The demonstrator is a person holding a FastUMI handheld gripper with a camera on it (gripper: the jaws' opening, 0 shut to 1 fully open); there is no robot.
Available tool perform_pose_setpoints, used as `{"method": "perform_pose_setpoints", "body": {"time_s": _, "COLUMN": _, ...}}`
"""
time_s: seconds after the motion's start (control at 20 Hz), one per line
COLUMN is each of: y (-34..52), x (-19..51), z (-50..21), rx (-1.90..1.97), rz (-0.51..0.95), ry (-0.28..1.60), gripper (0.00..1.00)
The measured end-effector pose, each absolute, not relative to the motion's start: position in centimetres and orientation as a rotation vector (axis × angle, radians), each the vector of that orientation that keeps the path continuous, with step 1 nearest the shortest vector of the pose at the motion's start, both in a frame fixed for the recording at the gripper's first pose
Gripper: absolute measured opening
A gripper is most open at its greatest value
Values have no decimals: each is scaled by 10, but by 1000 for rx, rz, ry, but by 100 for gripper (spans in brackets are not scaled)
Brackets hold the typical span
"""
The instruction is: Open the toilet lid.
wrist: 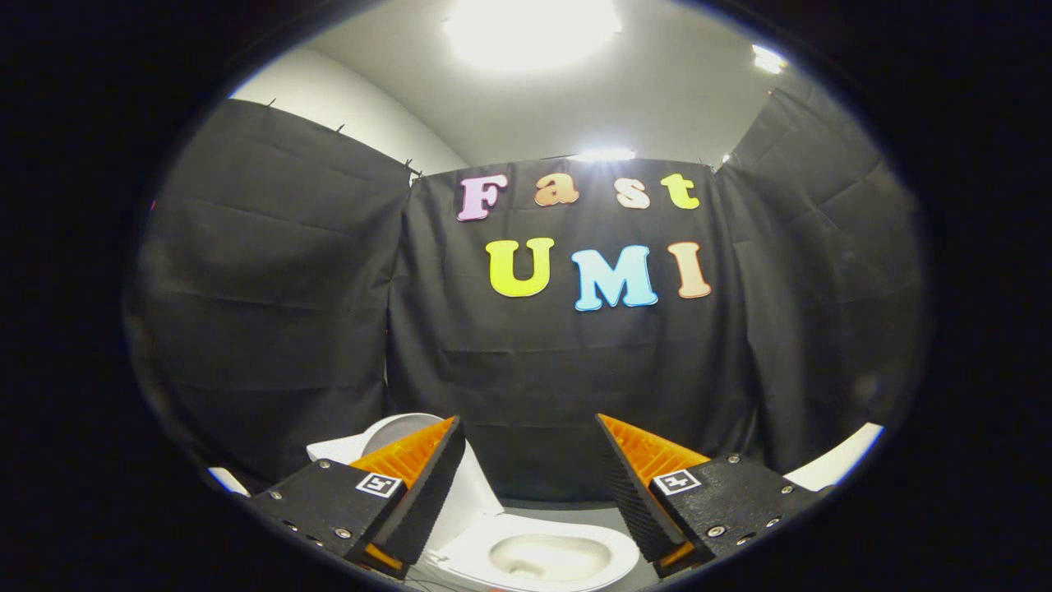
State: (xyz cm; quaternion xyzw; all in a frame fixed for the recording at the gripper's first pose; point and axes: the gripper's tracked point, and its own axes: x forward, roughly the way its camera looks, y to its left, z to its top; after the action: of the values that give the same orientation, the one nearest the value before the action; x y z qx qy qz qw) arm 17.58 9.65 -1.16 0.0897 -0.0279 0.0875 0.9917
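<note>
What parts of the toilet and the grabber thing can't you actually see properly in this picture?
- Toilet lid, gripper view: raised, mostly hidden behind the gripper's open left finger.
- Toilet seat and bowl: the near part is cut off at the bottom; the drain is too washed out to make out.
- Toilet base and floor: hidden below the fingers.
- White ledge beyond the right finger: cut off.

The camera sits on the gripper (530, 485) and looks forward along its two wide-apart fingers, toward the black cloth wall (526, 370). It is above the toilet (542, 555), which lies near, just below the fingertips.
</note>
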Motion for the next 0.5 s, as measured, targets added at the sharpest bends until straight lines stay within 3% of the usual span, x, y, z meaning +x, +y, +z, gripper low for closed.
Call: {"method": "perform_pose_setpoints", "body": {"time_s": 0.5, "y": 24, "x": 165, "z": -30, "rx": 155, "rz": 126, "ry": -17, "gripper": 96}}
